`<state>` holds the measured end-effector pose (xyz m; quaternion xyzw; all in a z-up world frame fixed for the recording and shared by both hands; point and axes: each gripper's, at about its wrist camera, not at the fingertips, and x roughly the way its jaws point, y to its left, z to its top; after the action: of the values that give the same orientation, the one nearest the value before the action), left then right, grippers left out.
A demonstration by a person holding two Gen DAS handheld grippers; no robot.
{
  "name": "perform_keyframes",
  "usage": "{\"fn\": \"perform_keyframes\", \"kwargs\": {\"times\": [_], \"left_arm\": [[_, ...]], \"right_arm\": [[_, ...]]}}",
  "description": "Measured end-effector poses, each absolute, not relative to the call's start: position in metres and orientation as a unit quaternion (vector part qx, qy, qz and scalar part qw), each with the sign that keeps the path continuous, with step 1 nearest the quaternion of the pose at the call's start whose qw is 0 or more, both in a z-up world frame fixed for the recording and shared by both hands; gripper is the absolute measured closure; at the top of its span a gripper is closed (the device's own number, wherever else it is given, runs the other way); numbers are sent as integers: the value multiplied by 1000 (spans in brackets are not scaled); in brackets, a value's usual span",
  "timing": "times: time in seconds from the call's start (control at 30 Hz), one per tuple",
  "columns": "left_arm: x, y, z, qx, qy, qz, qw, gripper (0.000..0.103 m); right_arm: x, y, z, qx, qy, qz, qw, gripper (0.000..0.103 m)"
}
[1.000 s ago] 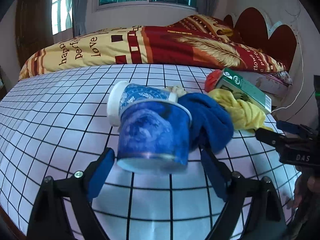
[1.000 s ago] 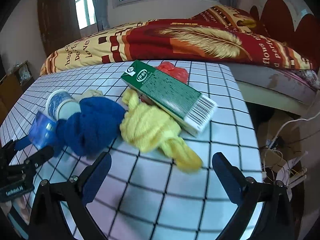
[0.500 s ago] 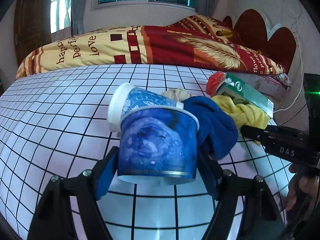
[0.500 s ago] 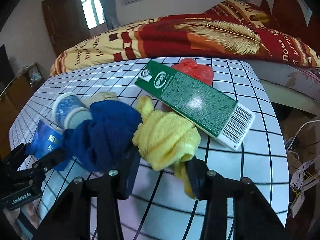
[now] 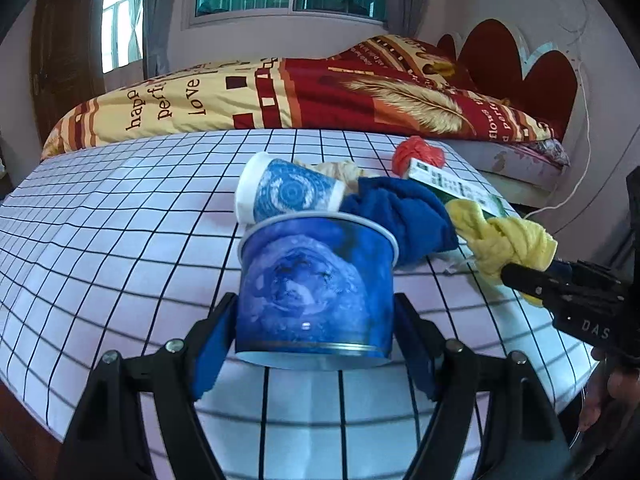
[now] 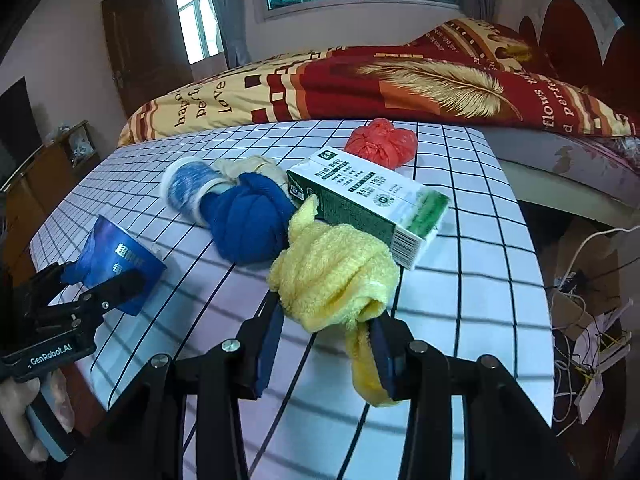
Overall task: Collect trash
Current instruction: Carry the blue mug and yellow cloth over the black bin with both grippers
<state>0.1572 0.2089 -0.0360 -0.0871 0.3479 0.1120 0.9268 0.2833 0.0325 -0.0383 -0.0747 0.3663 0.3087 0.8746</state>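
Note:
My left gripper is shut on a blue paper bowl, held just above the checked table; the bowl also shows in the right wrist view. My right gripper is shut on a knotted yellow cloth, also seen in the left wrist view. Beyond lie a blue paper cup on its side, a knotted blue cloth, a green carton and a red bag.
The table has a white cloth with a black grid. A bed with a red and yellow quilt stands behind it. Cables and boxes lie on the floor to the right.
My left gripper closed on the blue bowl and lifted it slightly. My right gripper moved forward, closed on the yellow cloth and lifted it off the table.

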Motion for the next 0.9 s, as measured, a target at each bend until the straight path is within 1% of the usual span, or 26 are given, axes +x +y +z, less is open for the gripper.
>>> {"fn": "perform_keyframes", "kwargs": {"times": [0.5,0.9], "left_arm": [[118,164,-23,-83,336,82,935,26],[115,106,-15,-64,333,31,940,27]], "right_arm": [[219,-33,-13,-64,328,285,898,61],[187,-107,-1,-50,312,237,918,61]]}}
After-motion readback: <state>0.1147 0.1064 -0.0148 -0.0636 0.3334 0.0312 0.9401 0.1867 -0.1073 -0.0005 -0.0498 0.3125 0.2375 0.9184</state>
